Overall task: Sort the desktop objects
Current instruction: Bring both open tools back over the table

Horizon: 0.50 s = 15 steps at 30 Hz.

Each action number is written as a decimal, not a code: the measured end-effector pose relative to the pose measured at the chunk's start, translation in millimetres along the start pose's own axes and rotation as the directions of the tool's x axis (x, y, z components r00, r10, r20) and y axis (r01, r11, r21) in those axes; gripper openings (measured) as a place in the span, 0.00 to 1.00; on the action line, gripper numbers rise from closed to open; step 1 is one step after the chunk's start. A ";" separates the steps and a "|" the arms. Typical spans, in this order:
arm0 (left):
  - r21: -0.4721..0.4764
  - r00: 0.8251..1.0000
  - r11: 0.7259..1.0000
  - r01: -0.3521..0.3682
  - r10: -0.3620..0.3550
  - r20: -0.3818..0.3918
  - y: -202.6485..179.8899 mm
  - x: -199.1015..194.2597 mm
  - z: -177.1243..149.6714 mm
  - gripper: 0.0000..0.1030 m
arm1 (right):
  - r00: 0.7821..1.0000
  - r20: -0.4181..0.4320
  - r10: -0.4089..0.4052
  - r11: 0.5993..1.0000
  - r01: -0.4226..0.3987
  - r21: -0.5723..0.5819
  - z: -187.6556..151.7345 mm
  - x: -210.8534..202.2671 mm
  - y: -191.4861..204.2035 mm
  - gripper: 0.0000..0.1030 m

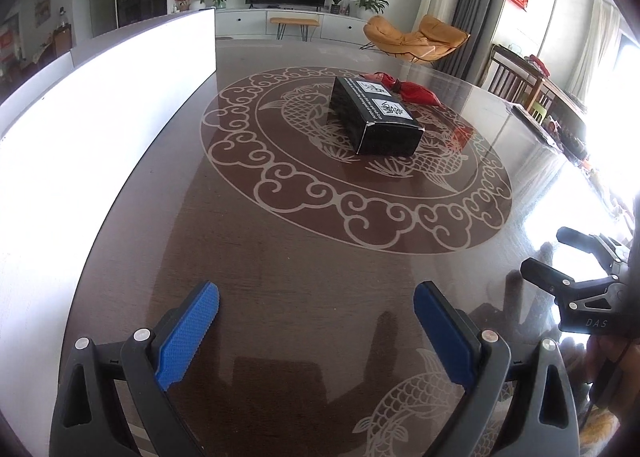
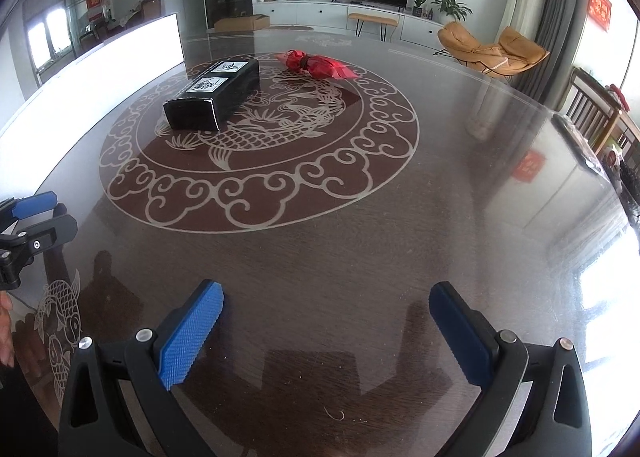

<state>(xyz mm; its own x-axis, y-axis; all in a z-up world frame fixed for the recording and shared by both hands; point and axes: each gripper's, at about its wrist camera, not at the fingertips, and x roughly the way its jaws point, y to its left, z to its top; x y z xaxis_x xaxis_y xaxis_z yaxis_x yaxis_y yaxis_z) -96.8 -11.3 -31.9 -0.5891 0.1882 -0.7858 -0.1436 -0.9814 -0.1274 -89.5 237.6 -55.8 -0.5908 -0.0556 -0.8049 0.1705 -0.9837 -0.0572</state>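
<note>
- A white panel (image 1: 108, 97) stands upright along the left edge of the glossy brown table (image 1: 280, 257); the table's far and right edges curve away, with wide bare surface in front of both tools.
- The left gripper (image 1: 316, 311) hovers over the near table with its blue pads (image 1: 188, 337) spread wide apart, holding nothing.
- The black box (image 1: 374, 117) lies flat on the carp medallion (image 1: 320, 213) mid-table, glossy, with two white labels on top.
- The red bundle (image 1: 404, 91), crinkled and tied at one end, lies just behind the box.
- The right gripper (image 2: 326, 313) is likewise spread wide and empty, near the table's front.
</note>
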 end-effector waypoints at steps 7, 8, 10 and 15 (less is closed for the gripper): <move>0.037 1.000 0.999 -0.015 0.016 -0.019 -5.3 3.7 0.8 1.00 | 1.000 -0.006 0.016 1.000 -0.016 0.014 -1.0 1.6 -0.7 1.00; 0.043 1.000 0.999 -0.022 0.023 -0.022 -6.4 4.4 0.9 1.00 | 1.000 -0.007 0.019 1.000 -0.018 0.017 -0.9 1.7 -0.9 1.00; 0.057 0.999 0.998 -0.035 0.036 -0.029 -8.5 6.0 1.0 1.00 | 1.000 -0.009 0.023 1.000 -0.023 0.021 -0.8 1.9 -1.4 1.00; 0.123 0.995 0.990 -0.062 0.071 -0.072 -15.4 12.6 4.9 1.00 | 1.000 -0.012 0.021 0.999 -0.021 0.036 -1.1 2.0 -3.4 1.00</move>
<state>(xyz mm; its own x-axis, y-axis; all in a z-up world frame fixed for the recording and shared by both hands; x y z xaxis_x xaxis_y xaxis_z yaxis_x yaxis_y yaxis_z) -106.0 6.4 -36.8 -0.5393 0.1147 -0.8343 -0.2034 -0.9791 -0.0032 -90.4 241.1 -57.9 -0.5774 -0.0745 -0.8130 0.1540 -0.9879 -0.0189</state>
